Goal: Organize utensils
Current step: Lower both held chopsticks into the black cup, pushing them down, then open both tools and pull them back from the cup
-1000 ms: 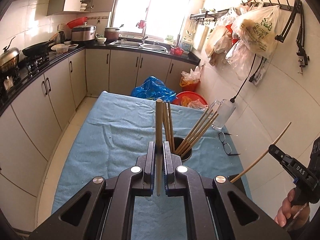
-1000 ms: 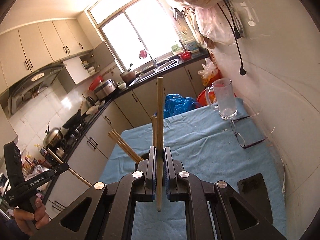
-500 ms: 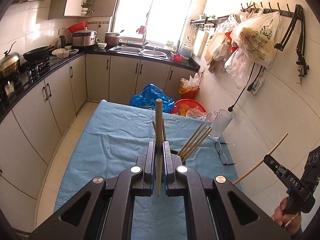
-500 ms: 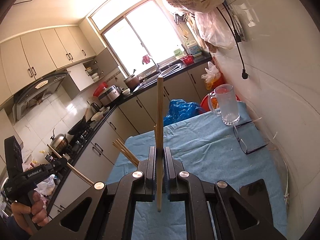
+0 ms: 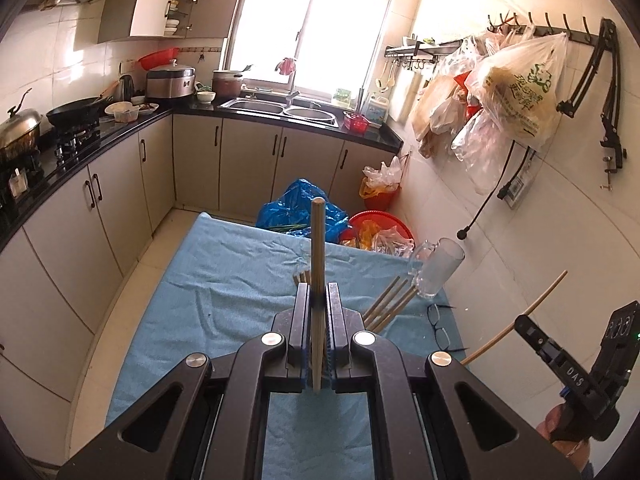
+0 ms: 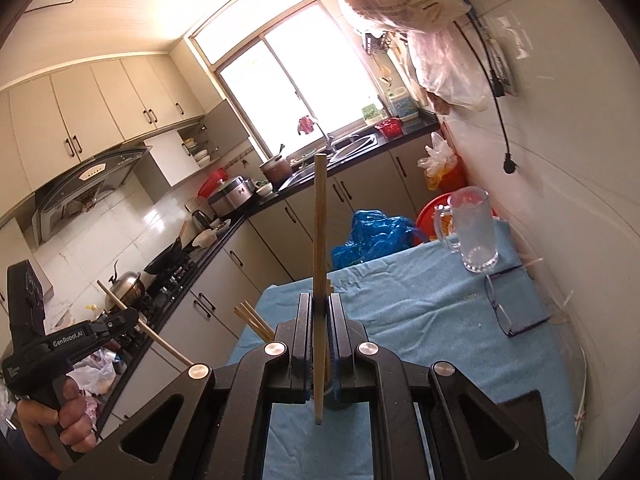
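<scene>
My left gripper [image 5: 318, 296] is shut on a wooden chopstick [image 5: 318, 248] that stands upright between its jaws. My right gripper [image 6: 319, 308] is shut on another wooden chopstick [image 6: 319, 232], also upright. Both are held high above the blue-clothed table [image 5: 224, 280]. Several more chopsticks [image 5: 388, 304] lean out of a holder that is hidden behind the left gripper; their tips also show in the right wrist view [image 6: 254, 320]. The right gripper and its chopstick [image 5: 516, 320] show at the right of the left wrist view. The left gripper with its chopstick [image 6: 140, 326] shows at the left of the right wrist view.
A glass mug [image 5: 436, 268] and a pair of glasses [image 5: 440, 328] lie at the table's right side near the wall. A dark flat object [image 6: 532, 412] lies on the cloth at the near right. Kitchen cabinets [image 5: 100, 208] run along the left.
Both grippers have risen and drawn back from the holder, each still shut on its chopstick. The holder's opening has dropped out of sight behind the left gripper.
</scene>
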Tool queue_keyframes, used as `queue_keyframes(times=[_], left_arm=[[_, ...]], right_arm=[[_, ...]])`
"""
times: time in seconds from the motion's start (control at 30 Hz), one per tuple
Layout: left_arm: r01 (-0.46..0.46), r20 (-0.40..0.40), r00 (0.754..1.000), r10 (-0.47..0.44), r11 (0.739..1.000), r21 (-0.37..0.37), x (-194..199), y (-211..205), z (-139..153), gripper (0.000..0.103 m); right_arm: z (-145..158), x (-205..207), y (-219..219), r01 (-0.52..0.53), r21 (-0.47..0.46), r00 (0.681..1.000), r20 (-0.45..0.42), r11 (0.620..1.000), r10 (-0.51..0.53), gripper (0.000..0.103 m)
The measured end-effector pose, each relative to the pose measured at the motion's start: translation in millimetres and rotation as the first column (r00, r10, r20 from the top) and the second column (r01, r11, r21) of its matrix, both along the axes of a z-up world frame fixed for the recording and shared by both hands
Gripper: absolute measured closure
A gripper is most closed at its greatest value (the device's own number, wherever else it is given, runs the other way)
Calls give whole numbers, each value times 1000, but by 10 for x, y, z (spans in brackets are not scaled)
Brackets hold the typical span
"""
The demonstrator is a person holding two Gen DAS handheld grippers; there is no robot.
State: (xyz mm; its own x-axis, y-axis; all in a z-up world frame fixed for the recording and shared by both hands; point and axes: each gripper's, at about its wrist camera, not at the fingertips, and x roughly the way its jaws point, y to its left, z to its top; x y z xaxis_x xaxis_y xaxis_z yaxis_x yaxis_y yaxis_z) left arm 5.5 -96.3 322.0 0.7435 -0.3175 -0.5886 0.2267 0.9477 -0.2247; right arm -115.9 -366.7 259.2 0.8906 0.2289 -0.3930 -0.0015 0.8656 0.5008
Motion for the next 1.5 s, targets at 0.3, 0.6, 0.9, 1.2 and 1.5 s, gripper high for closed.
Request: queue_keyframes(times=[0.3,0.6,0.9,1.2,1.5], left_arm=[[-10,8,1000,10,1000,-12,251,-85,64,97],[-19,-9,1000,19,999,-29,515,-227,-225,97],[-21,-55,998,22,1000,9,719,-314,-612,97],[14,-88,996,-11,999,34,831,-383,-831,97],[11,-92,996,-10,1000,8,840,-344,-832,68]], right_arm=[[59,403,141,-31,-15,1000,-1,999,31,96],[-129,798,386,-31,-71,999,-27,997,29,96],[-472,1041,524,-43,-99,997,-73,994,36,96],[-677,1151,515,-60,-93,991,-122,994,49,95],[-662,1128,466,-63,-65,990,-131,996,54,85]])
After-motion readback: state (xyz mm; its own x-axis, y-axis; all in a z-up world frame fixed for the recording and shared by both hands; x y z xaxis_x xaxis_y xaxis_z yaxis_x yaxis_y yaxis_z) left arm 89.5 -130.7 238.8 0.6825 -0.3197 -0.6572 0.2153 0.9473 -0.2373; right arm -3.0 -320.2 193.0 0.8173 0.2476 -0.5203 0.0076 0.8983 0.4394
